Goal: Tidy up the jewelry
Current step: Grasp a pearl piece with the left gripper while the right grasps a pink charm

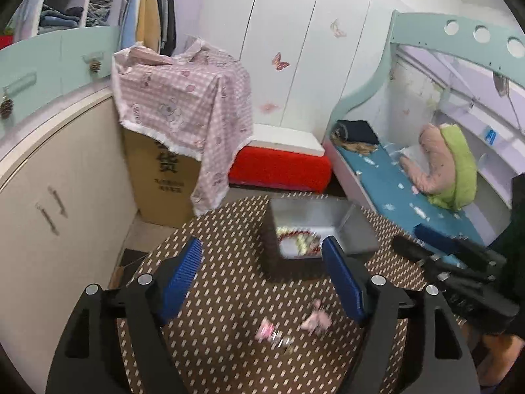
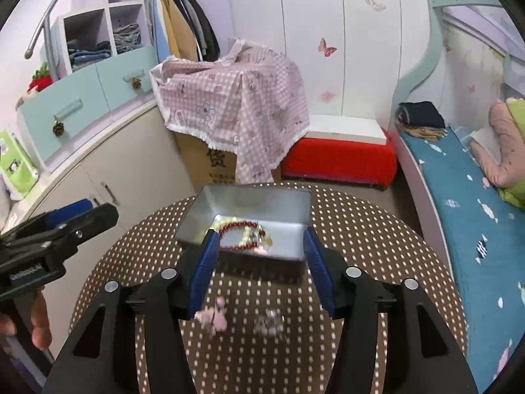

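Both the left gripper (image 1: pixel 262 269) and right gripper (image 2: pixel 259 266) gape empty above the round dotted counter (image 2: pixel 361 229); blurred pink trinkets (image 2: pixel 213 317) lie below, beads half-hidden in the grey metal tin (image 2: pixel 252 203)

We read only "货" printed on the cardboard box (image 1: pixel 164 170) under the pink checked cloth (image 1: pixel 183 98); smaller lines below it are illegible.
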